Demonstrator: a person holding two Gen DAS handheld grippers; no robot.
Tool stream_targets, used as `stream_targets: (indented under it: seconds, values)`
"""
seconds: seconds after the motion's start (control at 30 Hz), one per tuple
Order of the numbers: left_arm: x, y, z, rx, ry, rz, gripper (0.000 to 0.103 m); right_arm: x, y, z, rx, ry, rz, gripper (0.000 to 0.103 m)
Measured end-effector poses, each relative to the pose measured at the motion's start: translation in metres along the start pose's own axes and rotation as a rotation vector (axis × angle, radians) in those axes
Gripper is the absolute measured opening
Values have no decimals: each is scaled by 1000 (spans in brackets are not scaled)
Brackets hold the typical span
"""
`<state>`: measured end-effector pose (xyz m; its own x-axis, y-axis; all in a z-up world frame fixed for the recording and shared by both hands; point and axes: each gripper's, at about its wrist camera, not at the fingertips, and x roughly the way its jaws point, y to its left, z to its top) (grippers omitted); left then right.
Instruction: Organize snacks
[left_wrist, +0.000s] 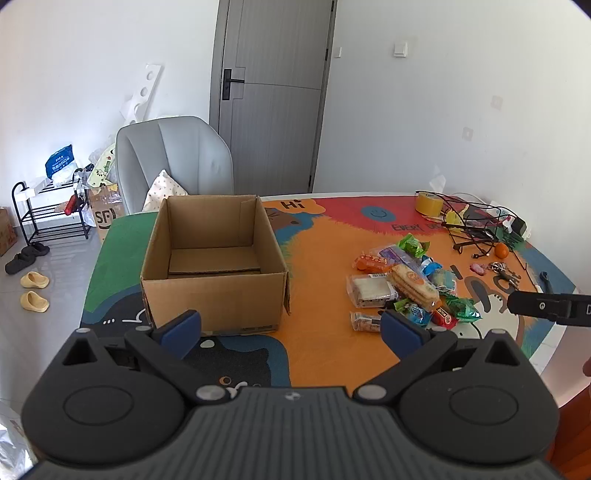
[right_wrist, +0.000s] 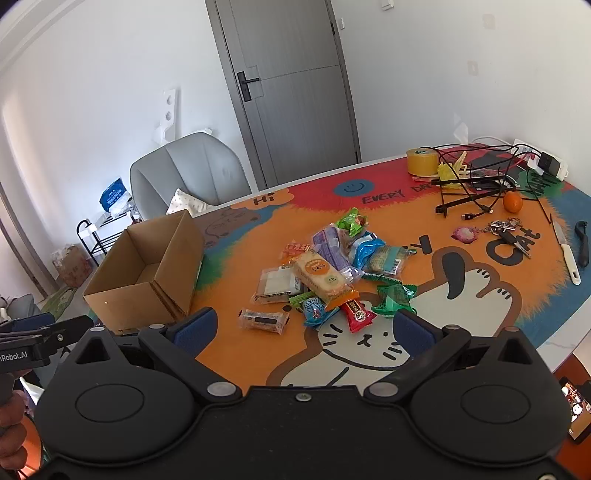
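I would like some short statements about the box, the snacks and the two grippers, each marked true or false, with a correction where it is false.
1. The cardboard box holds no snacks. True.
2. The left gripper grips a snack. False: its jaws are open and hold nothing.
3. The snack pile lies on the table mat, outside the box. True.
4. The right gripper is shut. False: its jaws are wide open.
5. The orange fruit lies in the snack pile. False: it lies apart, near the cables.
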<state>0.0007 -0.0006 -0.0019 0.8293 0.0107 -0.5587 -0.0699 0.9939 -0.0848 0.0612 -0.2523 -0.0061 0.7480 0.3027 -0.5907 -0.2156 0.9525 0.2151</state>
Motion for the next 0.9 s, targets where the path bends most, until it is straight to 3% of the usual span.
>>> stream_targets:
  seconds: [0.9]
  values:
    - [7, -6, -6, 8, 28, -26, 103, 0, 0, -1, -8, -2, -2, 103]
